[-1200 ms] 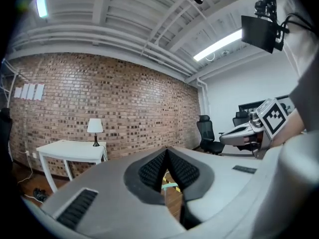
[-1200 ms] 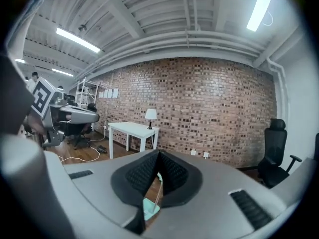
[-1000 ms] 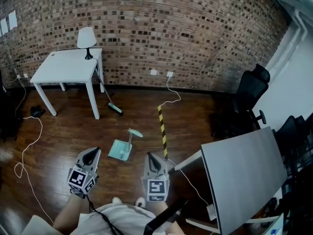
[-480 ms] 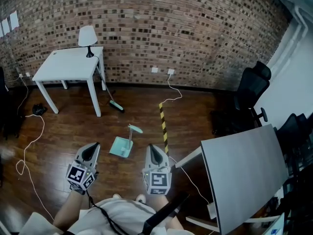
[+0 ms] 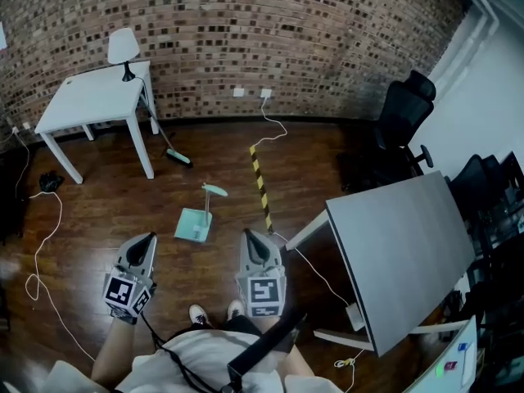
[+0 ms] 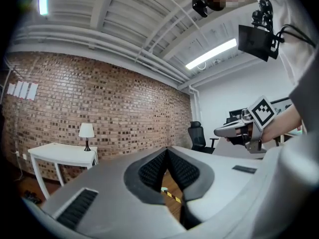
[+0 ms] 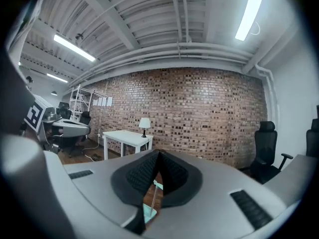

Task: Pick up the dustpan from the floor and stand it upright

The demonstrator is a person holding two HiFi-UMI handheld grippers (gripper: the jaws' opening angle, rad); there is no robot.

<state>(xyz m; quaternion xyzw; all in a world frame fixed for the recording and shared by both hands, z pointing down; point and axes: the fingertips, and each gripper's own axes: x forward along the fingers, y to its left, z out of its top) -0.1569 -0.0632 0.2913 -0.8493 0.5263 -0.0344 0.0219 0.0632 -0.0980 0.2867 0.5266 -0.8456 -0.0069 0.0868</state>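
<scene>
The pale green dustpan [image 5: 194, 224] lies flat on the dark wood floor, its long handle [image 5: 208, 204] pointing away toward the brick wall. Both grippers are held level in front of the person, short of the pan and apart from it. My left gripper [image 5: 148, 238] is to the pan's near left, shut with nothing in it. My right gripper [image 5: 250, 236] is to its near right, also shut and empty. In the right gripper view the dustpan [image 7: 149, 211] shows through the gap below the closed pads [image 7: 149, 171]. The left gripper view shows its pads [image 6: 154, 168] meeting at the tips.
A white table [image 5: 86, 103] with a lamp [image 5: 124, 49] stands at the back left, a broom [image 5: 168, 150] leaning on it. A yellow-black strip [image 5: 260, 187] lies on the floor right of the pan. White cables [image 5: 41, 244] trail left. A grey desk [image 5: 401, 252] and black chair [image 5: 401, 125] stand right.
Both grippers have come a little forward and up with the person, jaws unchanged. The dustpan lies where it was on the floor.
</scene>
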